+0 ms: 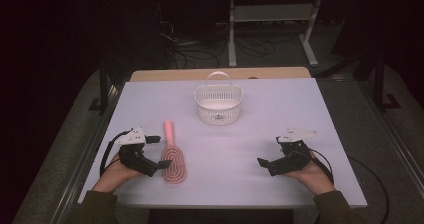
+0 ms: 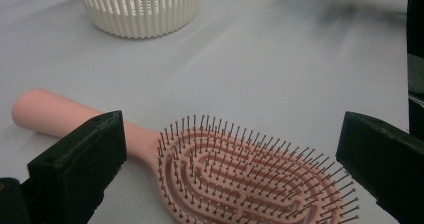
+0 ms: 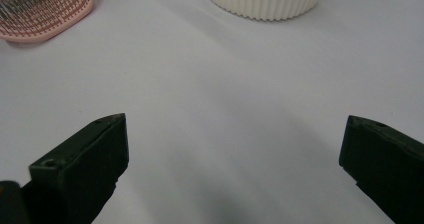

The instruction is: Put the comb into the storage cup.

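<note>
A pink hairbrush point(image 1: 172, 160) lies bristles up on the white table point(image 1: 300, 99), its handle pointing away from me. My left gripper point(image 1: 158, 152) rests at the brush's left side, open, with its jaws spread on either side of the brush head without touching it. In the left gripper view the hairbrush point(image 2: 240, 174) lies between and just beyond the wide jaws of the left gripper point(image 2: 231, 134). My right gripper point(image 1: 270, 151) sits open at the right front of the table with nothing between its jaws. The right gripper point(image 3: 235, 129) faces bare tabletop, with the hairbrush point(image 3: 45, 11) far off at the top left.
A white slatted basket point(image 1: 218, 104) with a loop handle stands upright at the middle back of the table. The basket point(image 2: 140, 9) is beyond the brush, and the basket point(image 3: 265, 1) is ahead of the right gripper. Cables and a shelf frame point(image 1: 272, 24) are on the dark floor behind.
</note>
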`<state>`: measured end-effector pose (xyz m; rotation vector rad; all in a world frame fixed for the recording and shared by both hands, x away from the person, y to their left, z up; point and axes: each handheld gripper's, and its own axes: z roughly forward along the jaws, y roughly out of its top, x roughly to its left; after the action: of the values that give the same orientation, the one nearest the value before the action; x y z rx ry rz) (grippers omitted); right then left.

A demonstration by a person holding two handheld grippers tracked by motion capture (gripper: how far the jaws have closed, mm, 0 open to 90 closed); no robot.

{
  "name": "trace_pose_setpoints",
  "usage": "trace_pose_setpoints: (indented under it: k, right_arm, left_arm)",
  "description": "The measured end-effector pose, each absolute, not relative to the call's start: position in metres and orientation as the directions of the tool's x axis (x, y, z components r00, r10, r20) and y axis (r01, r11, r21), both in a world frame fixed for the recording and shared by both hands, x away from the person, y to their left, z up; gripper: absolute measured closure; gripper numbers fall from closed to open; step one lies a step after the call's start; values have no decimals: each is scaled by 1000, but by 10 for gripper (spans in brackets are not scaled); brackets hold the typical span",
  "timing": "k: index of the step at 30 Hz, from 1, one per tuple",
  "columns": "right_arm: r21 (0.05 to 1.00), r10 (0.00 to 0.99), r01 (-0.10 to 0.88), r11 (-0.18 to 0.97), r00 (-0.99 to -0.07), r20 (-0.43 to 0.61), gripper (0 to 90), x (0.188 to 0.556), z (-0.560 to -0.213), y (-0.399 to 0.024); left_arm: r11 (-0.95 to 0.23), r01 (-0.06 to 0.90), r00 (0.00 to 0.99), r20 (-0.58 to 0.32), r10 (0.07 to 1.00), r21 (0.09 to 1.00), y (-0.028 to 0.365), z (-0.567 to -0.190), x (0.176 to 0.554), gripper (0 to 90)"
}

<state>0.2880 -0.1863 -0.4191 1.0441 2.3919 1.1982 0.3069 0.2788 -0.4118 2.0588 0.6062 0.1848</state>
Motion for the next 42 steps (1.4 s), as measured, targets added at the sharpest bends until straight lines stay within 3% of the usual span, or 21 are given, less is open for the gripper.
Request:
trace_pose_setpoints:
  k: [42]
  right_arm:
    - [794,701,481,371,-706,100,0,290,-415,-188]
  left_arm:
    - [-442,360,849,-92,520,822,267,-395,335,3]
